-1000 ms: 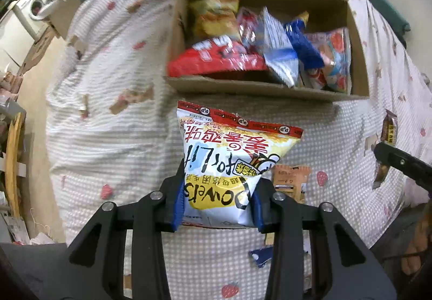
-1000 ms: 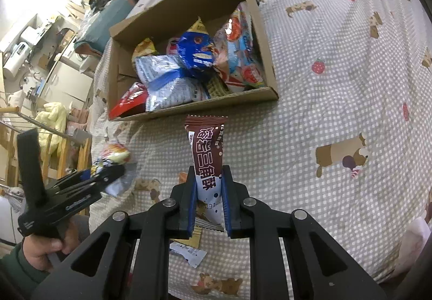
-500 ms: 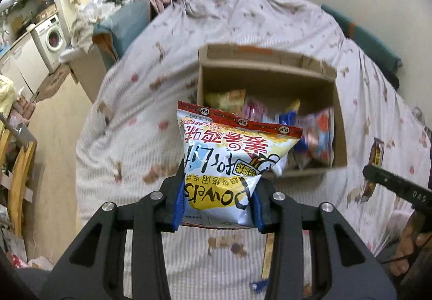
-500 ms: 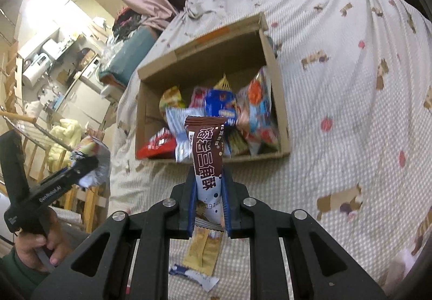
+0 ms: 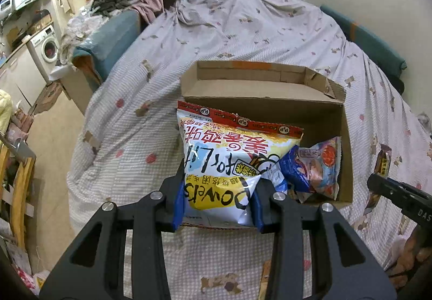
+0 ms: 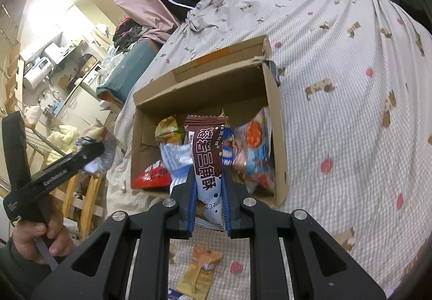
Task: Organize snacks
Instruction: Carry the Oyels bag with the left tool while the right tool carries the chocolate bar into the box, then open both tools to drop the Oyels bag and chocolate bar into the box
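Nearest you, your left gripper [image 5: 217, 201] clamps the lower end of a white-and-yellow chip bag [image 5: 229, 165], blue pads pressing its two sides. The bag stands upright, long axis along the fingers, its red sealed edge pointing away from you over the near wall of the cardboard box [image 5: 347, 165]. Your right gripper [image 6: 208, 198] is clenched on a narrow brown-and-white snack packet [image 6: 206, 162], held by its lower end, long axis likewise along the fingers, crimped brown top pointing toward the box interior.

On the checked bedspread [image 6: 351, 124] below the right gripper lies a tan wrapper [image 6: 201, 269], just short of the box.

The box sits open-topped on the bed, its near wall low and its far flap folded outward. Inside, a red bag [image 6: 152, 176], a yellow bag [image 6: 167, 132] and a pale blue packet with orange print [image 6: 255, 154] crowd the near half; the far half, by the back wall, shows bare cardboard. Bare bedspread surrounds the box to the right and beyond.

At left in the right wrist view, your hand [image 6: 40, 235] grips the left tool's handle.
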{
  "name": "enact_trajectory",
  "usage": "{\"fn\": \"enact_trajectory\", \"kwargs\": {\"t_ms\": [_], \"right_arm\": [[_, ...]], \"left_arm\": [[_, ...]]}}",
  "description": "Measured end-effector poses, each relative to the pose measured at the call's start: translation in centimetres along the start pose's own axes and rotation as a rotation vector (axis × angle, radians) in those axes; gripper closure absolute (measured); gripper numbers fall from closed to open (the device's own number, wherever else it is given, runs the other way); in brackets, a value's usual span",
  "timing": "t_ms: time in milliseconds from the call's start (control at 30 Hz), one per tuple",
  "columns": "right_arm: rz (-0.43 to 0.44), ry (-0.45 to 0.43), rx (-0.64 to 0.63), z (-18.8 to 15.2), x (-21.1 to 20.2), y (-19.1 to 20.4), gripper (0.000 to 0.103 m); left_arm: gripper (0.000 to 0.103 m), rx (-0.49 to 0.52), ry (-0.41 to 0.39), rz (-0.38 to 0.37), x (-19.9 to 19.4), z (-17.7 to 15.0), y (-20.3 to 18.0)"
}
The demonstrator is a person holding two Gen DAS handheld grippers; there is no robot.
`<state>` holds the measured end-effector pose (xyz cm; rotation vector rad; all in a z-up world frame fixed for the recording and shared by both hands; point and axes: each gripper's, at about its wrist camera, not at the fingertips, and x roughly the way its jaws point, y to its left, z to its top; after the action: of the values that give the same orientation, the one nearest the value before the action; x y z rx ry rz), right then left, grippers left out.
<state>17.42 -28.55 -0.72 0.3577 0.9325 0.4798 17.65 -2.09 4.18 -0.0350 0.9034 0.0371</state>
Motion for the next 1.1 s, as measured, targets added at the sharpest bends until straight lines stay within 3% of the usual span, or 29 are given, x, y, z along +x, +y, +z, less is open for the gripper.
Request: {"fn": "enact_trajectory", "kwargs": {"t_ms": [533, 1100], "right_arm": [[-0.029, 0.029, -0.013, 3.5, 5.0, -1.4, 0.086], [-0.012, 0.059, 0.019, 3.9, 6.6, -1.9, 0.086]], "left_arm": [[0.068, 0.056, 0.062, -0.006, 7.1, 3.3, -4.8], [0.066, 0.08, 0.085, 0.004, 8.6, 3.6, -5.9]]}}
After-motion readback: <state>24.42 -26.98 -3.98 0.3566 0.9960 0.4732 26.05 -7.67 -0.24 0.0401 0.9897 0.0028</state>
